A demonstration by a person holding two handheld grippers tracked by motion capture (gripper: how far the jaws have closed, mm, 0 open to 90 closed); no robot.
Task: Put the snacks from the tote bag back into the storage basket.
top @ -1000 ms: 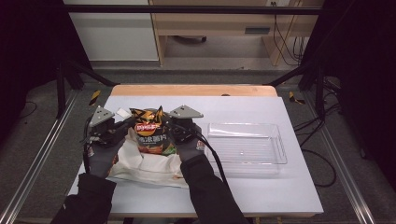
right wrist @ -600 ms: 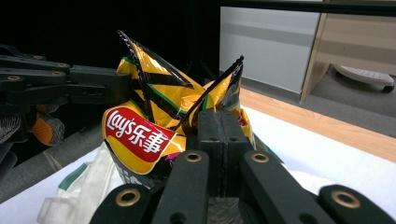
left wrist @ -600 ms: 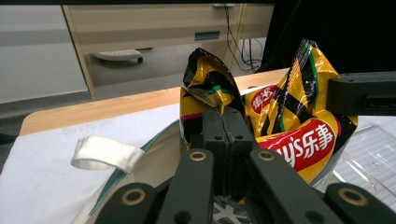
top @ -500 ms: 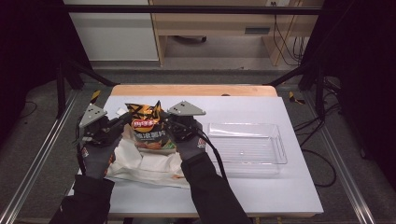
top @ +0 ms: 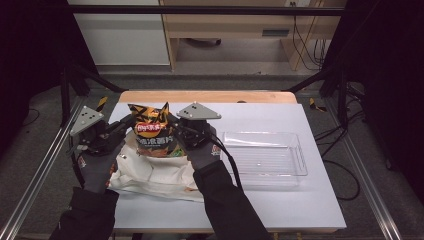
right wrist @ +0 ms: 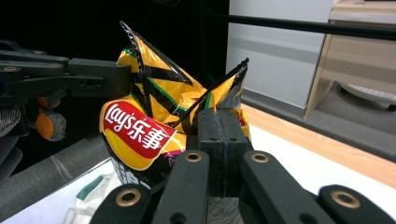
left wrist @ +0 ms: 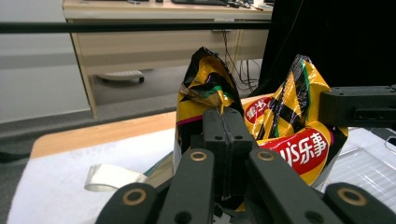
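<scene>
High view: the chip bag (top: pixel 152 134) hangs upright above the white cloth bag (top: pixel 155 175) at the table's left, pinched at its top by both grippers — left gripper (top: pixel 123 127) on its left edge, right gripper (top: pixel 175 125) on its right, each clamped tight on foil. Judged, the step is carrying it. Keep both pinches level so the foil neither tears nor slips. The clear tray (top: pixel 262 156) lies to the right with bare table (top: pixel 280 207) around it — open room; the near edge is close.

Bare table (top: pixel 280 205) in front of and behind the clear tray (top: pixel 264 159). Left of tray: white cloth (top: pixel 155 175) and chip bag (top: pixel 152 132) block passage.
</scene>
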